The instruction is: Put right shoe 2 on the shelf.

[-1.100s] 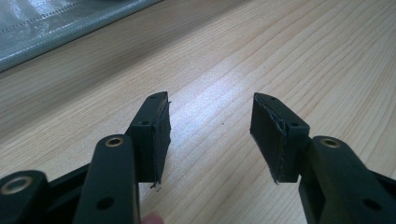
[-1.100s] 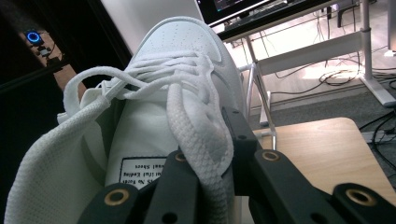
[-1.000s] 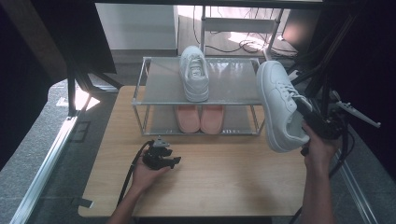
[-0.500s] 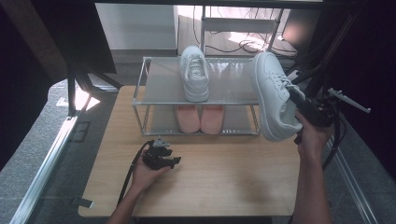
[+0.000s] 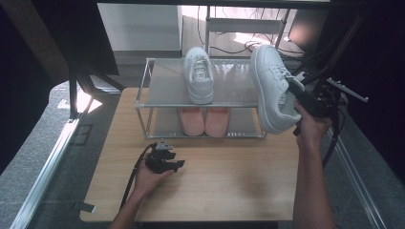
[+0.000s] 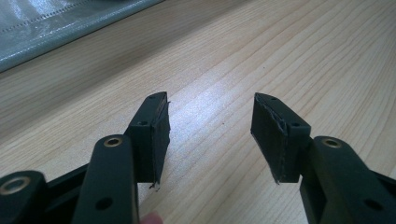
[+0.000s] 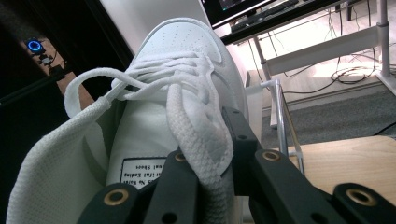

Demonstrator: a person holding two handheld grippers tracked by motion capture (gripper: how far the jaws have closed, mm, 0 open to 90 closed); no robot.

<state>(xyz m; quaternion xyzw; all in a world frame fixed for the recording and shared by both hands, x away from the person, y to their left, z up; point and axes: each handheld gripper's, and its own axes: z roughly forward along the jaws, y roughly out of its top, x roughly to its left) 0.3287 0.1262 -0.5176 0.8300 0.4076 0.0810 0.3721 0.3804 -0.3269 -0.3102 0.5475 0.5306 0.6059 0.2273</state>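
— Held aloft: white sneaker [image 5: 272, 88], pinched at the tongue by the right gripper [image 5: 305, 98], toe pointing away, sole tipped toward the rack [image 5: 143, 90].

— And the gap?

— Just right of the top shelf, beside its twin [image 5: 199, 74]. Long axis roughly parallel to that twin. Pink pair [image 5: 204, 120] below.

— Left gripper [image 6: 208, 126]?

— Resting on the table [image 5: 229, 176], well apart, jaws spread, empty.

Grey carpet floor [image 5: 33, 143], white wall [image 5: 138, 24], sunlit patch beyond the table
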